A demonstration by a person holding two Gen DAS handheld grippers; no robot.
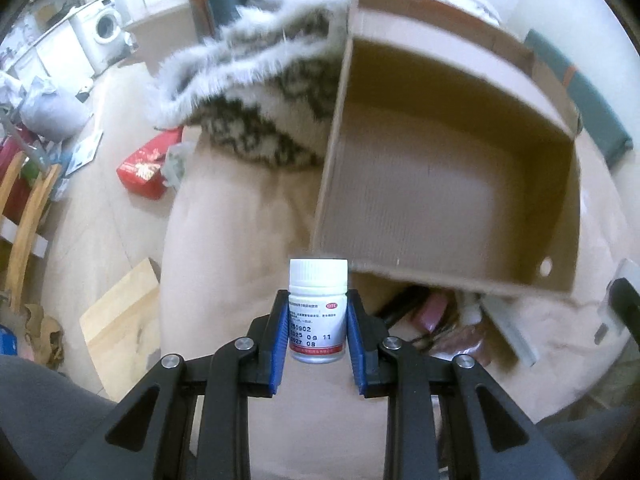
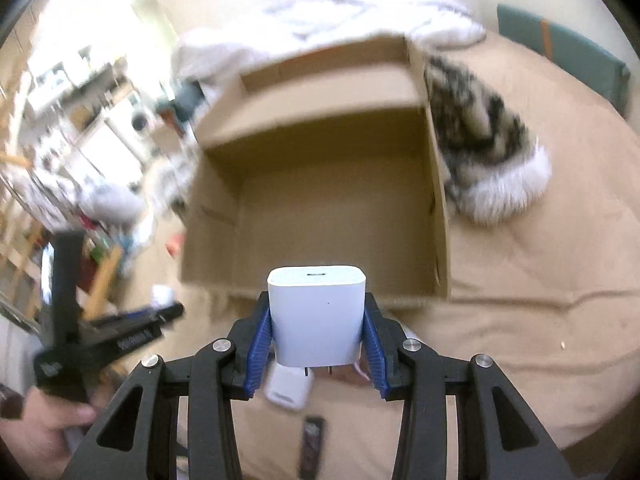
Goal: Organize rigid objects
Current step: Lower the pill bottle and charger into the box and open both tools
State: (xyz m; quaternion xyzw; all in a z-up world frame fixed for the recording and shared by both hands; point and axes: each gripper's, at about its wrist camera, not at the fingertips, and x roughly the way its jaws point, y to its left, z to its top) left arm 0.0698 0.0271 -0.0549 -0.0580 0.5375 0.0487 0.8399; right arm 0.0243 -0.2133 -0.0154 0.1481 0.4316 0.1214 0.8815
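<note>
My left gripper (image 1: pixel 318 312) is shut on a white medicine bottle (image 1: pixel 318 304) with a white cap, held upright just in front of the near wall of an open cardboard box (image 1: pixel 448 184). My right gripper (image 2: pixel 318 320) is shut on a white USB charger block (image 2: pixel 318 316), its prongs pointing back toward me, held in front of the same box (image 2: pixel 320 200). The box stands open and bare inside on a beige bed cover. The left gripper (image 2: pixel 166 312) with the bottle cap also shows at the left of the right wrist view, held by a hand.
A furry patterned garment (image 1: pixel 256 92) lies against the box's side, also in the right wrist view (image 2: pixel 480 148). Small items lie under the box's near edge: a pink object (image 1: pixel 432 312), a white case (image 2: pixel 288 392) and a dark stick (image 2: pixel 312 444). Floor clutter and a red package (image 1: pixel 144 168) lie left.
</note>
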